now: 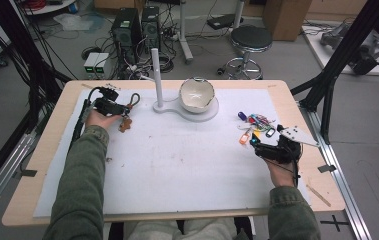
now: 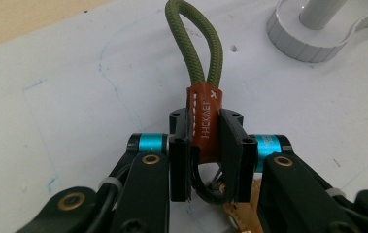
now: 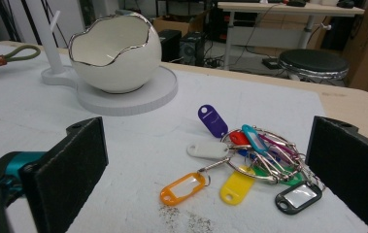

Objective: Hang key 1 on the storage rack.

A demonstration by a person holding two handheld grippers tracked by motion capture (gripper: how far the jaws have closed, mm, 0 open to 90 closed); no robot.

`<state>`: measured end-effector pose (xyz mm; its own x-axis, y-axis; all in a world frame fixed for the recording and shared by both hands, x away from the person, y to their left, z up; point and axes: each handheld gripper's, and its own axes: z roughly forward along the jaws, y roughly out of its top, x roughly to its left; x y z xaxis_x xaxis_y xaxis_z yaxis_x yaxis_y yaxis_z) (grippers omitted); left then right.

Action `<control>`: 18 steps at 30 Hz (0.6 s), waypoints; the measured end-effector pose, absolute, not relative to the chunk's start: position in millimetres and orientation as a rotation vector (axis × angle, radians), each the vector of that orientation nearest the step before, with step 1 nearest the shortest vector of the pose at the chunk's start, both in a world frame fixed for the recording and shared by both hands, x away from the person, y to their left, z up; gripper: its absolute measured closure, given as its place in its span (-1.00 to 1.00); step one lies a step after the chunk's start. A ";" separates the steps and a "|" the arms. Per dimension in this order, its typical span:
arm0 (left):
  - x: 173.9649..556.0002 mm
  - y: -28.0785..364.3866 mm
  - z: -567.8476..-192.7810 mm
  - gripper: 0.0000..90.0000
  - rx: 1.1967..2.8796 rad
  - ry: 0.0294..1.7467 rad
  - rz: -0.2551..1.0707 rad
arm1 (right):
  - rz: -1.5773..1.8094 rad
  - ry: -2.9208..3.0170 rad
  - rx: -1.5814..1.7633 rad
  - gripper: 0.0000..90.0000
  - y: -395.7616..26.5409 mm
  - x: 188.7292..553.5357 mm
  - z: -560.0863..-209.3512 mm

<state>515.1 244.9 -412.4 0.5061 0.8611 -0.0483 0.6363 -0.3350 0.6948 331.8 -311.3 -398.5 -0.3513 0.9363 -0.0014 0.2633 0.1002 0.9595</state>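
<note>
On the worktop (image 1: 177,165), a bowl (image 1: 196,94) sits on a stand (image 1: 197,114) near the far edge, a post (image 1: 156,75) rising at its left. Left of that, my left tool (image 1: 122,107) grips a keyring strap (image 2: 206,121). A bunch of key tags (image 1: 255,126) lies at the right, just beyond my right tool (image 1: 255,145).

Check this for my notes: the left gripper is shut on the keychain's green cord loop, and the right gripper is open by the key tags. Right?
Not quite. In the left gripper view, the left gripper is shut on the keychain's brown leather band, not the green cord loop, which sticks out free beyond the jaws. The right gripper is indeed open by the key tags.
</note>
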 end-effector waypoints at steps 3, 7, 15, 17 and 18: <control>512.9 247.7 -407.9 0.67 2.076 1.221 0.429 | 1.283 1.711 1.184 -0.99 -311.5 331.5 -398.3; 509.8 248.4 -401.6 0.67 2.062 1.209 0.435 | 1.283 1.711 1.184 -0.99 -311.5 331.5 -398.3; 504.3 250.6 -390.3 0.67 2.036 1.197 0.449 | 1.286 1.711 1.187 -0.99 -311.3 331.2 -398.1; 502.8 252.0 -387.2 0.67 2.026 1.196 0.447 | 1.286 1.711 1.186 -0.99 -311.3 331.1 -398.1; 502.0 252.7 -385.7 0.67 2.023 1.197 0.448 | 1.286 1.711 1.185 -0.99 -311.4 331.2 -398.1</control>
<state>502.0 252.7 -385.7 0.5055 0.8602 -0.0664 0.6053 -0.2987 0.7378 331.2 -311.4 -398.1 -0.3535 0.9354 0.0021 0.2623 0.0969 0.9601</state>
